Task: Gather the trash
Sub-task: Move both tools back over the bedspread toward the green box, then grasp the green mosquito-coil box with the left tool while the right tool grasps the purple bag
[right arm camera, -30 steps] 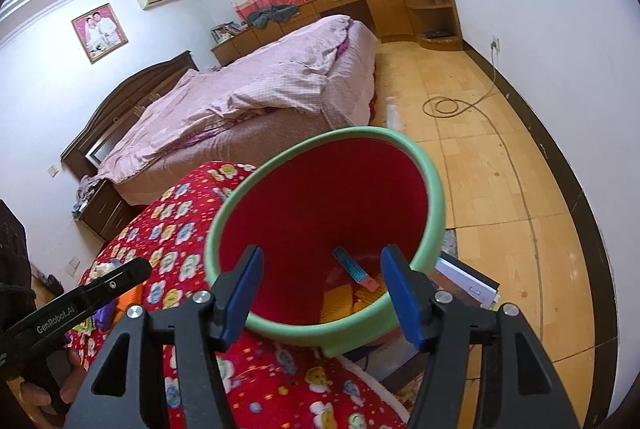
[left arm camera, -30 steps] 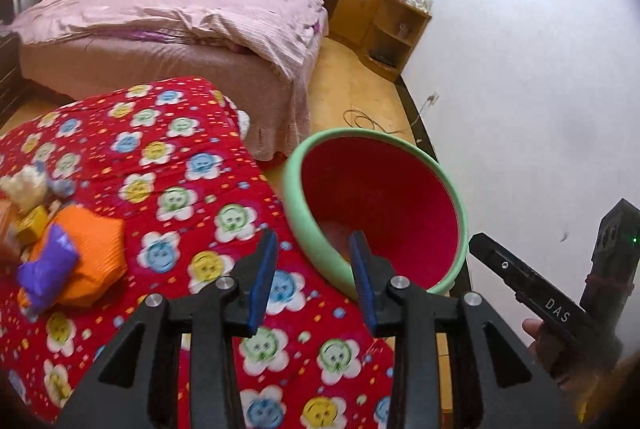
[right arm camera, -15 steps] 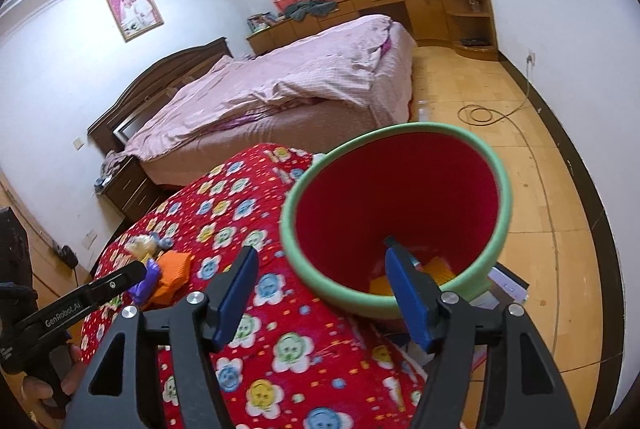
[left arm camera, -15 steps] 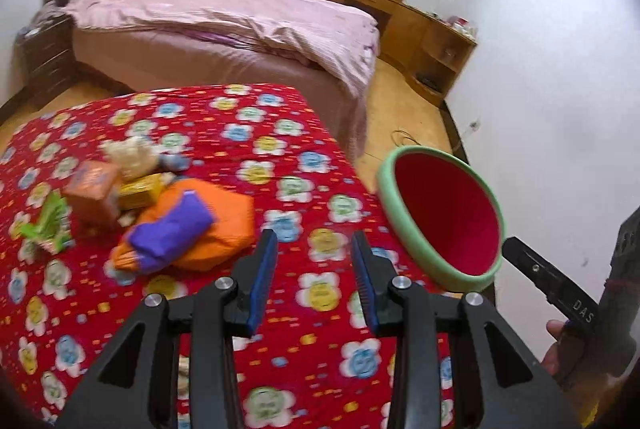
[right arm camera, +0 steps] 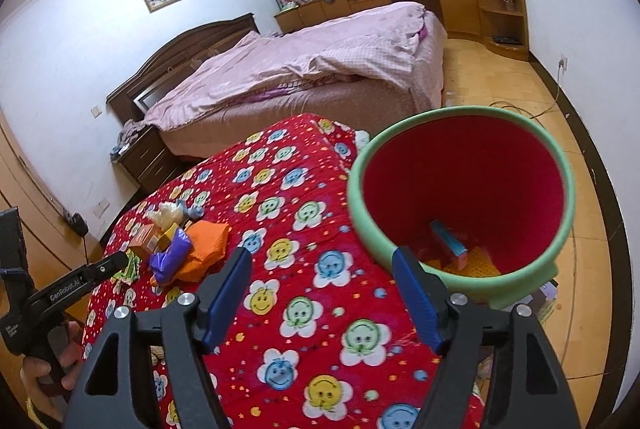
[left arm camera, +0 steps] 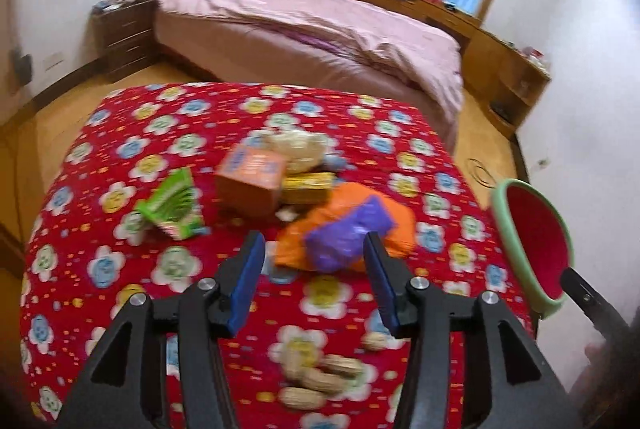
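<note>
The left hand-held gripper [left arm camera: 314, 267] hangs over a red flowered quilt [left arm camera: 168, 269] with its blue jaws apart; they have just been opening, and nothing is between them. Just past its tips lies the trash: a purple bag [left arm camera: 346, 229] on an orange bag [left arm camera: 394, 219], then an orange box [left arm camera: 250, 177], a yellow pack [left arm camera: 306, 185], a green pack [left arm camera: 174, 205] and a pale lump [left arm camera: 296, 147]. Peanuts [left arm camera: 316, 379] lie near the jaws. The right hand-held gripper [right arm camera: 322, 291] is also open and holds nothing; its jaws have just been opening too. A green bin [right arm camera: 460, 205] with a red inside stands at the quilt's edge, with some scraps in it
</note>
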{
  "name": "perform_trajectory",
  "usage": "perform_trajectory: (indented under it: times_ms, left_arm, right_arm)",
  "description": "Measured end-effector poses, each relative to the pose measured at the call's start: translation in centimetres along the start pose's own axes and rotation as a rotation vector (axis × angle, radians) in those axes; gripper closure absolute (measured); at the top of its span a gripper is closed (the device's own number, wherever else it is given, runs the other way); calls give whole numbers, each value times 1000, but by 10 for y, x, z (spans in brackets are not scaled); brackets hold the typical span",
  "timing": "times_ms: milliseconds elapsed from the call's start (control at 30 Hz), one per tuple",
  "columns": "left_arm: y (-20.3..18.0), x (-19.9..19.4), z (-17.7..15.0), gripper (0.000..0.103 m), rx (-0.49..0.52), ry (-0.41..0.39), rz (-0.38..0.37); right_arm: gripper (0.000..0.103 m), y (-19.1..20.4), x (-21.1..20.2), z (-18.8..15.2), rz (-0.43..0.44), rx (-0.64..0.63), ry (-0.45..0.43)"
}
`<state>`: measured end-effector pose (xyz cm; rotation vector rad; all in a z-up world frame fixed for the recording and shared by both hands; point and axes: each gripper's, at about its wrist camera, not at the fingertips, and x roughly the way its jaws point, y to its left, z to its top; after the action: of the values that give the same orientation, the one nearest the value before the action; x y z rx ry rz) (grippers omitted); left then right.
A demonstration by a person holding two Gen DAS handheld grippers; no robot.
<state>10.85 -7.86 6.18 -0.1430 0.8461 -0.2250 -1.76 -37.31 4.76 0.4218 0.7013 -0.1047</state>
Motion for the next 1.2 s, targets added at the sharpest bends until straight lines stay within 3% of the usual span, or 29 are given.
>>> perform_trajectory:
  times_ms: [400, 933, 1200]
  left_arm:
    - [68, 29, 7, 42, -100, 8, 182]
    - [95, 84, 18, 42, -127, 71, 252]
    - [92, 91, 17, 39, -63, 49, 279]
  right_arm:
    - [22, 12, 25, -7, 9, -19, 42]
    - [22, 7, 45, -9, 5, -10, 77]
    - [22, 6, 50, -10, 20, -2, 88]
